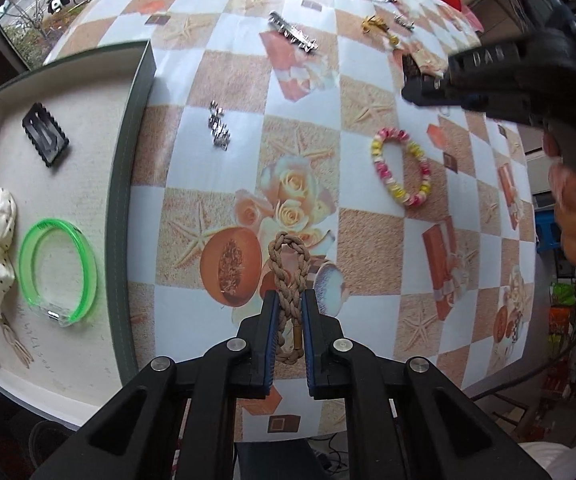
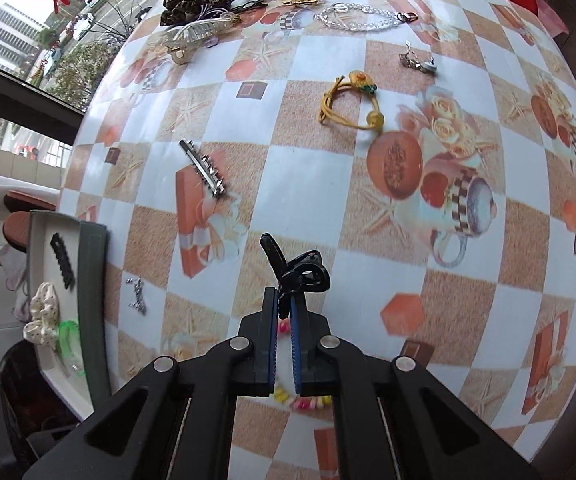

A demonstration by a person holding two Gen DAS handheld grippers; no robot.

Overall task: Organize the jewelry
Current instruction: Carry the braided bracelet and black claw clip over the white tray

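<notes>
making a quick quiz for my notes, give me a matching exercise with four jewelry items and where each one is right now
Items:
1. braided cord bracelet
2. black hair clip
3. green bangle
4. pink and yellow bead bracelet

Places:
A. lying in the tray
B. lying on the tablecloth
C. in the left hand-held gripper
D. in the right hand-held gripper

Pairs: 1-C, 2-D, 3-A, 4-B

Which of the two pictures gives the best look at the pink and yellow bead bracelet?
The left wrist view. There the bead bracelet lies whole and unblocked on the tablecloth, its full ring visible. In the right wrist view only a few beads peek out from under the right gripper, which hides the rest.
</notes>
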